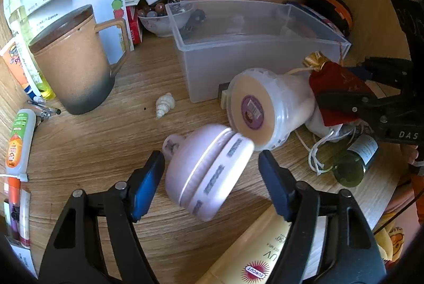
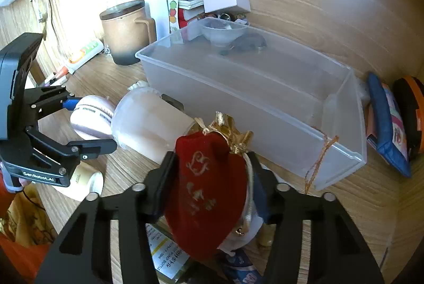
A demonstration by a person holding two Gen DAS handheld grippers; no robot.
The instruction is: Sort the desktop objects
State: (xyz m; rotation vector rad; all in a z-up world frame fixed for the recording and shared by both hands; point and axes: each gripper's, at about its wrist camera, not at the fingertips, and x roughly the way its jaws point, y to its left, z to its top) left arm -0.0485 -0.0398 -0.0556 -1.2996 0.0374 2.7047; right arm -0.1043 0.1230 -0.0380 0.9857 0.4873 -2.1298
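On the left, the left gripper (image 1: 212,178) is low over the desk (image 1: 106,146), fingers spread wide on either side of a pink round case (image 1: 206,175) without touching it. Just right of the case a white cup (image 1: 267,106) lies on its side against the clear bin (image 1: 254,43). Further right, the right gripper (image 2: 209,191) points toward the bin, clamped on a red pouch (image 2: 204,191) held just near of its front wall.
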